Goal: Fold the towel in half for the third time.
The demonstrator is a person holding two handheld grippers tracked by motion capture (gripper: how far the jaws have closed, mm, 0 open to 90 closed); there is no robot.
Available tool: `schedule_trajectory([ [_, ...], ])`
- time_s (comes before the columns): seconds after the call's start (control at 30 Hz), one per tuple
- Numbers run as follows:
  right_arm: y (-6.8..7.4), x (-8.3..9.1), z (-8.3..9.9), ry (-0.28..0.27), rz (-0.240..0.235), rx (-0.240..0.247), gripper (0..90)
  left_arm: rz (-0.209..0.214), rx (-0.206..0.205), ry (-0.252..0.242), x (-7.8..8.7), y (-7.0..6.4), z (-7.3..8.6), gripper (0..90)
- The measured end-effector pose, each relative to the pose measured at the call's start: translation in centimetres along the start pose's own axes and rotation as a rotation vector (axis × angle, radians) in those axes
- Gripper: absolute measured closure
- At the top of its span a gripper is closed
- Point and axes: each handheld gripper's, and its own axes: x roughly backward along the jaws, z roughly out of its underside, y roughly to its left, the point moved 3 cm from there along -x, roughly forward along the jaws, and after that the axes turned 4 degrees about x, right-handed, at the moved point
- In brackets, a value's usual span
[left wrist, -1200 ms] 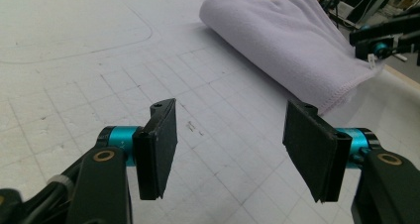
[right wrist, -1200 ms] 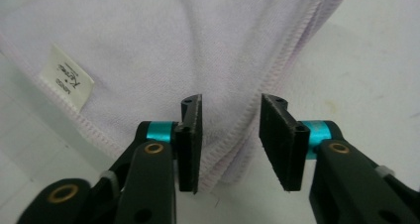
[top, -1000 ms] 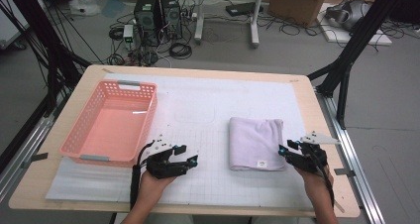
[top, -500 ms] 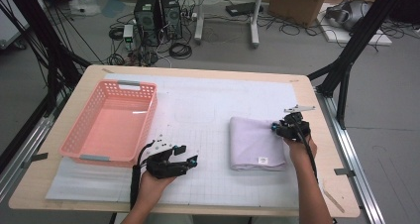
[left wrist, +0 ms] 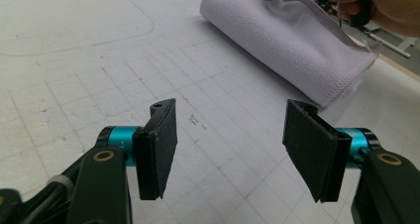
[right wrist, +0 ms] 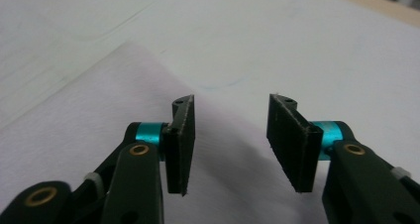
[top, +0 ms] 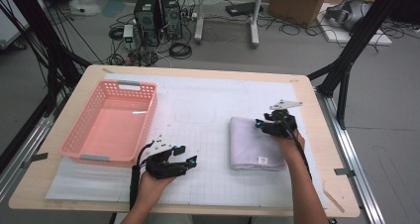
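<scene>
We counted one folded lilac towel (top: 255,143) on the white gridded mat (top: 198,115), lying right of the middle and well apart from the single pink basket (top: 111,125) at the mat's left side. Two grippers were in play. Our right gripper (top: 267,125) sat over the towel's far right edge; in its own view the jaws stood apart with the towel (right wrist: 99,110) beneath and between them, clamped on nothing that we could see. Our left gripper (top: 185,160) rested low on the mat near the table's (top: 317,135) front edge, between basket and towel, touching neither. Its jaws were also spread wide and empty, and beyond them the towel (left wrist: 292,40) showed one rolled fold and one small label (top: 263,160).
</scene>
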Motion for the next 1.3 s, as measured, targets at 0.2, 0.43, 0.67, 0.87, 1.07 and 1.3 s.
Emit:
schedule_trajectory([
  [0.2,1.4,-2.0,-1.1,0.044,-0.038,0.041,85.4,0.001,0.001,-0.001,0.0,0.1,0.0,38.4],
  [0.43,2.6,-2.8,-2.3,-0.071,-0.051,0.017,72.9,0.001,0.002,0.003,0.0,0.2,0.0,38.4],
  [0.67,-0.4,1.0,-1.3,-0.109,0.083,-0.073,58.6,0.002,0.003,-0.002,0.0,0.1,0.0,38.4],
  [0.87,-2.6,1.8,2.0,-0.033,0.128,-0.125,74.1,0.001,0.011,-0.007,0.1,0.2,0.0,38.4],
  [1.07,-3.4,1.4,4.2,0.032,0.23,-0.196,75.9,0.005,0.009,-0.008,0.0,0.1,0.0,38.4],
  [1.3,-2.9,4.9,4.7,-0.117,0.202,-0.27,61.3,0.004,0.001,-0.011,0.2,0.1,-0.1,38.4],
])
